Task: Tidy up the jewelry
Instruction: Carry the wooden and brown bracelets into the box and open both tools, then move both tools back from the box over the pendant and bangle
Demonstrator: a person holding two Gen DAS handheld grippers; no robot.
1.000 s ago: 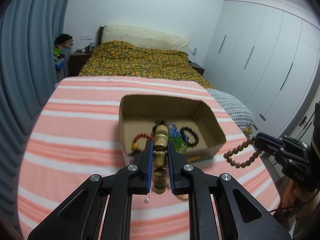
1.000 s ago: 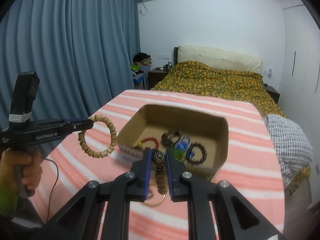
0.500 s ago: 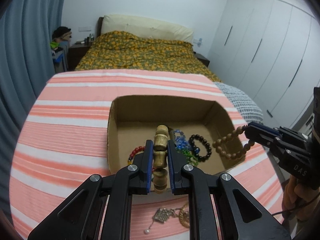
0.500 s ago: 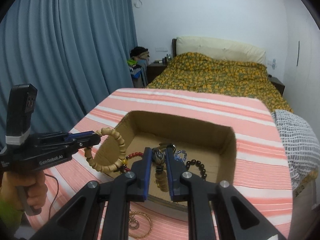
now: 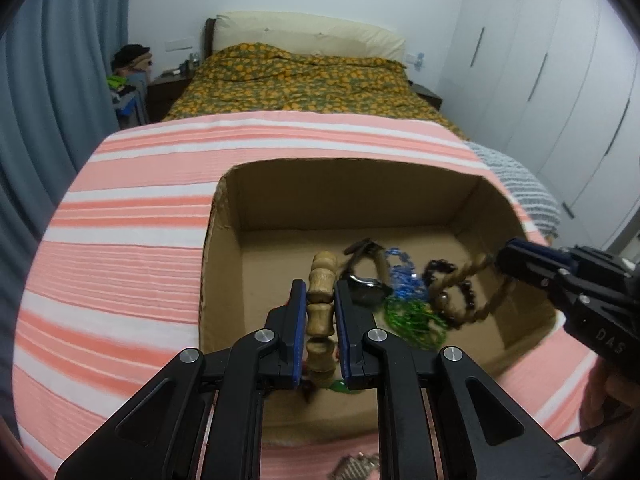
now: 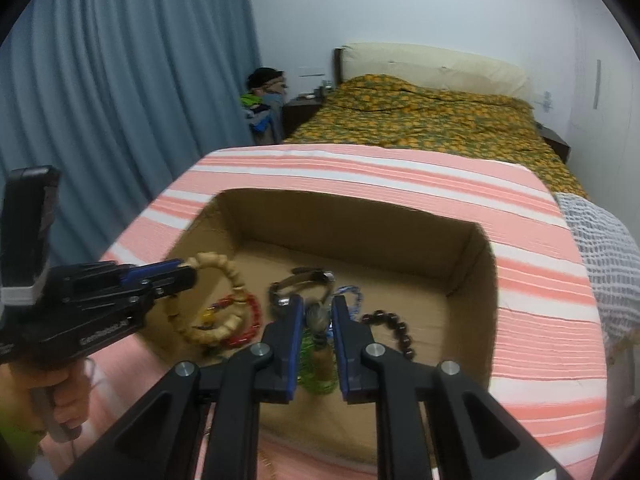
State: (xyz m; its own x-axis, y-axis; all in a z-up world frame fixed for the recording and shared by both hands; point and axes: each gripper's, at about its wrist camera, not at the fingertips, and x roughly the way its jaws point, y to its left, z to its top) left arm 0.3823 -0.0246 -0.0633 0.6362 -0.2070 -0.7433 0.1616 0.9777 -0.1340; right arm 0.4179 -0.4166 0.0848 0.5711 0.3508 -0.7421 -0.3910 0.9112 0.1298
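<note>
The cloth (image 5: 120, 240) is showing pink and white stripes. The box (image 5: 352, 196) is showing plain brown. The bracelet (image 5: 320, 304) is showing tan beads. The bedspread (image 5: 304, 80) is showing an orange-and-green floral pattern. The curtain (image 6: 120, 80) is showing blue.

White letters "DAS" run along the black body of the right gripper (image 5: 505, 257). The left gripper (image 6: 191, 273) bears a white line that seems to read "GenRobot.AI", blurred here. I can read nothing else.
</note>
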